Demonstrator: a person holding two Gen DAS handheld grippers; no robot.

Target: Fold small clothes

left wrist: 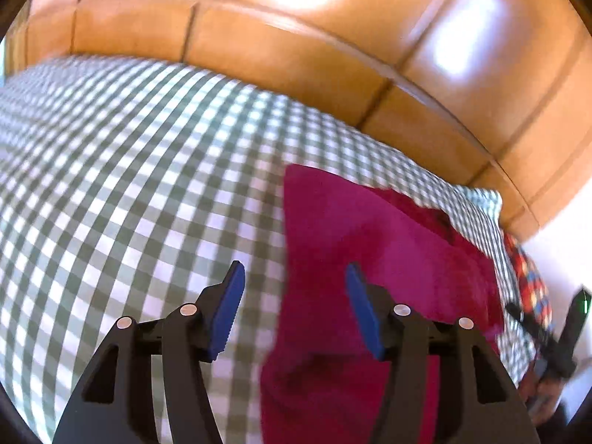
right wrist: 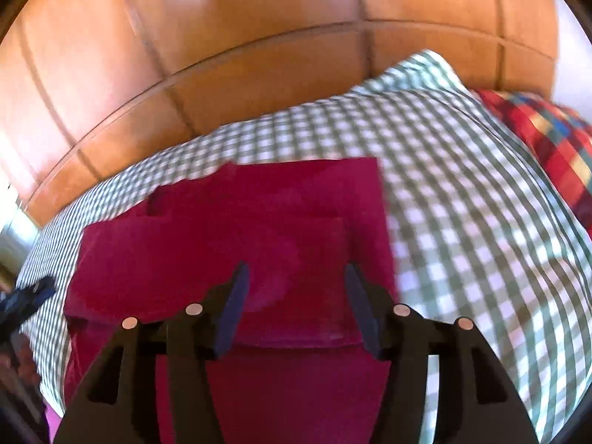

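— Where is the garment?
— The magenta garment point(right wrist: 236, 244) lies partly folded on the green checked cloth point(left wrist: 129, 170), with wooden panelling point(left wrist: 296, 48) behind it.
— And your jaws?
— My left gripper point(left wrist: 294, 296) hangs over the garment's left edge, jaws wide, holding nothing. My right gripper point(right wrist: 296, 296) hangs over its middle, jaws wide too. A red plaid cloth point(right wrist: 547, 140) lies at the right.

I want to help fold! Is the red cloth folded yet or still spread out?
Folded at least once: the red cloth shows a doubled layer with straight edges lying on the checked bedcover. Both jaws are open, holding nothing.
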